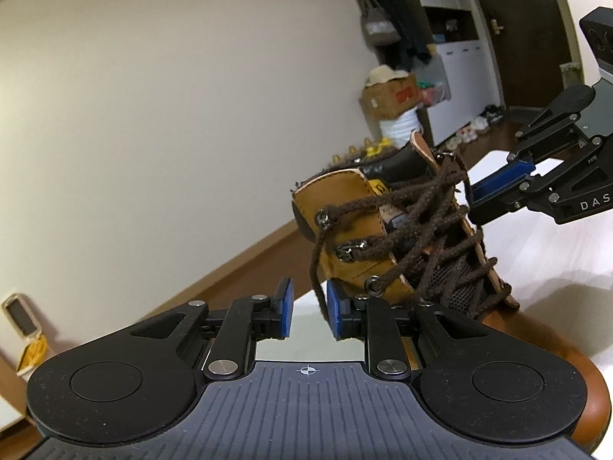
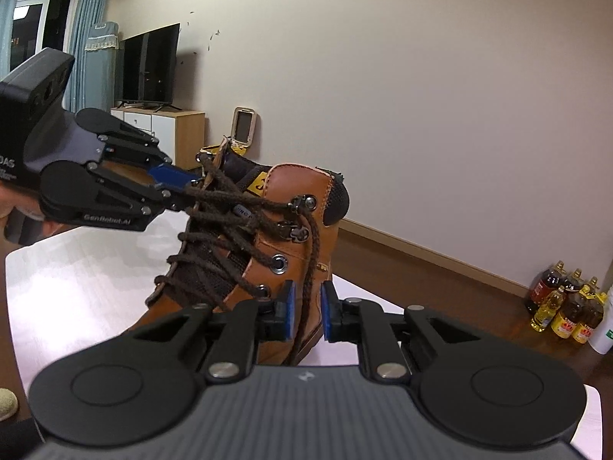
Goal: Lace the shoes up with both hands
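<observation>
Each hand-held gripper (image 1: 309,312) (image 2: 305,312) straddles a lace end (image 2: 306,291)

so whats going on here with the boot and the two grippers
A person is lacing a tan boot on a white table with two handheld grippers. The boot stands upright with its brown laces crossed up to the top hooks. A loose lace end hangs between the open blue pads of each gripper: the left gripper on one side, the right gripper on the other. Neither has closed on its lace yet.
</observation>
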Demonstrator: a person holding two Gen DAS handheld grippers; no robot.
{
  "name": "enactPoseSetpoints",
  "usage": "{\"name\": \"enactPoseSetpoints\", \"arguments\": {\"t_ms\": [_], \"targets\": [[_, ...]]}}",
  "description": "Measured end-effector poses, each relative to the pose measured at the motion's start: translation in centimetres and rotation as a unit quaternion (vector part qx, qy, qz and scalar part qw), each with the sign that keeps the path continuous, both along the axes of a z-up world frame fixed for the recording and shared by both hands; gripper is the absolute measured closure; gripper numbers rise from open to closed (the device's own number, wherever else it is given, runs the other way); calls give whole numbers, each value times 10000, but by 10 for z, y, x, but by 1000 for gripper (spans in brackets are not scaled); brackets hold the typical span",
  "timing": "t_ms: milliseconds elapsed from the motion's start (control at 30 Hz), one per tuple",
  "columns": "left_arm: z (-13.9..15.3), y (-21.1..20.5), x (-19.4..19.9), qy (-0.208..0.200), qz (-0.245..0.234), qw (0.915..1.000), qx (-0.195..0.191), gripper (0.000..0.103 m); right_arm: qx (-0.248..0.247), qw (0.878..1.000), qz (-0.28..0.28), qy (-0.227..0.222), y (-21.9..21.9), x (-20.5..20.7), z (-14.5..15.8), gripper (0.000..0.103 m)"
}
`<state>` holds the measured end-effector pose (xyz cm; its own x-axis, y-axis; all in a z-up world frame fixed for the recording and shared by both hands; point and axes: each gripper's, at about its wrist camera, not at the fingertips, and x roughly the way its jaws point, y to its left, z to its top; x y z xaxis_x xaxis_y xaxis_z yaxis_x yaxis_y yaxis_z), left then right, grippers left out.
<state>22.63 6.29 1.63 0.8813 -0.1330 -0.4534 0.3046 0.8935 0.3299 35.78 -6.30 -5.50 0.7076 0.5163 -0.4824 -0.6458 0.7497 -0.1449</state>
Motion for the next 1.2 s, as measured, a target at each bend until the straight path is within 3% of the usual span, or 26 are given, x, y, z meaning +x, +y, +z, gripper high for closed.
{"name": "enactPoseSetpoints", "arguments": {"t_ms": [533, 667, 1200], "targets": [[-2, -6, 5, 45, 17, 10000, -19, 85, 48, 9999, -9, 147, 9, -2, 3, 88], [-9, 0, 25, 45, -26, 10000, 12, 85, 49, 9998, -24, 215, 9, 0, 1, 88], [-4, 10, 21, -57, -120, 9989, -455, 82, 281, 9993, -113, 241, 3, 5, 6, 81]]}}
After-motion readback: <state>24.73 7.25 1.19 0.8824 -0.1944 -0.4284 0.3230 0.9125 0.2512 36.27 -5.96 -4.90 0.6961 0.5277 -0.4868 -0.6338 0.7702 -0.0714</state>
